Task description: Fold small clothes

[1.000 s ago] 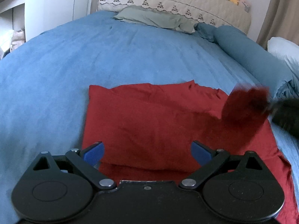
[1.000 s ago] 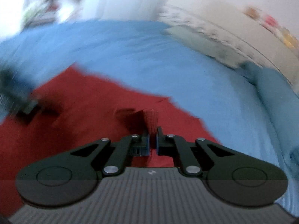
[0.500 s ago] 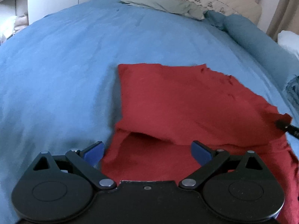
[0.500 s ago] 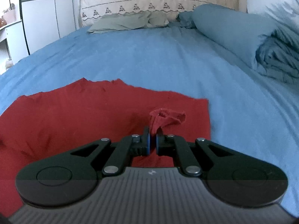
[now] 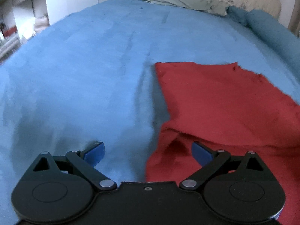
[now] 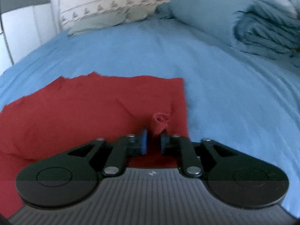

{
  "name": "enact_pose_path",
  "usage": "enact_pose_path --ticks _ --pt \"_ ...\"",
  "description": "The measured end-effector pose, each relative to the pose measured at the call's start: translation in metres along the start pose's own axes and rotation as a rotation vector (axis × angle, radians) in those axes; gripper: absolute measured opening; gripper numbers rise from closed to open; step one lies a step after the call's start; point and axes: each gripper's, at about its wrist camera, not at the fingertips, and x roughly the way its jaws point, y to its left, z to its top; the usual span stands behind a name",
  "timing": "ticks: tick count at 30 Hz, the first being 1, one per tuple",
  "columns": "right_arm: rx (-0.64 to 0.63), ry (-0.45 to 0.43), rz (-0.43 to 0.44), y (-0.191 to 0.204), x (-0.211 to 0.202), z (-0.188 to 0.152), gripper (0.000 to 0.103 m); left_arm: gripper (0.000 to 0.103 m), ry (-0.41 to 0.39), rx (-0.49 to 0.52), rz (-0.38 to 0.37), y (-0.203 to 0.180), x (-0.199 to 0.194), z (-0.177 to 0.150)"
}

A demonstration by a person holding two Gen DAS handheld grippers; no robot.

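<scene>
A: Where is the red garment (image 5: pixel 215 101) found?

B: It is laid flat on the blue bedsheet (image 5: pixel 84 71), folded over on itself, towards the near edge of the bed. In the left wrist view a raised fold is seen along its near part.

A: How is the left gripper (image 5: pixel 148 151) held?

B: Its jaws are spread wide. One fingertip (image 5: pixel 94 151) is seen over bare sheet, the other over the garment's left edge; nothing is gripped.

A: And the right gripper (image 6: pixel 153 142)?

B: Its jaws are opening. A bunched tuft of the red cloth stands between the pads, close to the right one; whether it is touched cannot be told. This is at the garment's right edge.

A: Are any containers seen?

B: Only the bed carries things: a grey-green pillow (image 6: pixel 105 21) is set at its head, and a rolled blue duvet (image 6: pixel 234 20) lies along its right side.
</scene>
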Motion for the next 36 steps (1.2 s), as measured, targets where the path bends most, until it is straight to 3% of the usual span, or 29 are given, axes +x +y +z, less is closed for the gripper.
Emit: enact_pose_path --ticks 1,2,3,8,12,14,17,20,21,25,29,33,36 --pt "0.016 -0.01 -0.037 -0.002 -0.004 -0.002 0.082 0.1 -0.001 0.016 0.033 0.0 0.0 0.0" --pt "0.028 -0.022 -0.079 -0.003 -0.009 -0.001 0.087 0.1 -0.004 0.029 0.068 0.002 0.001 0.0" --pt "0.034 -0.046 -0.104 -0.002 -0.016 -0.001 0.087 0.1 -0.006 0.033 0.088 0.003 0.003 0.001" --pt "-0.056 -0.134 0.005 0.019 -0.042 0.0 0.09 0.103 0.004 -0.081 0.093 0.028 0.007 0.0" --pt "-0.06 -0.135 0.078 0.032 -0.044 -0.001 0.091 0.103 0.014 -0.13 0.109 0.032 0.005 -0.001" --pt "-0.051 -0.133 0.085 0.034 -0.04 -0.002 0.091 0.1 -0.029 -0.116 0.079 0.023 -0.006 0.0" --pt "-0.041 -0.128 0.098 0.034 -0.037 -0.001 0.091 0.101 -0.161 -0.046 -0.039 0.004 -0.027 0.005" --pt "-0.04 -0.124 0.102 0.03 -0.031 -0.002 0.091 0.101 -0.21 -0.011 -0.145 -0.008 -0.022 0.009" --pt "-0.037 -0.118 0.102 0.029 -0.028 -0.003 0.091 0.101 -0.212 -0.015 -0.148 -0.011 -0.015 0.01" --pt "-0.053 -0.084 0.08 0.027 -0.022 -0.008 0.091 0.098 -0.126 0.056 0.09 -0.013 0.02 0.004" --pt "-0.082 -0.055 0.019 0.011 -0.015 -0.018 0.093 0.101 -0.135 -0.021 0.068 0.011 0.017 -0.001" --pt "0.012 -0.033 0.015 -0.013 -0.015 -0.024 0.098 0.103 -0.136 -0.003 0.125 0.007 0.015 -0.005" --pt "0.007 -0.017 0.011 -0.015 -0.014 -0.024 0.099 0.103 -0.132 0.007 0.136 0.002 0.026 -0.003"
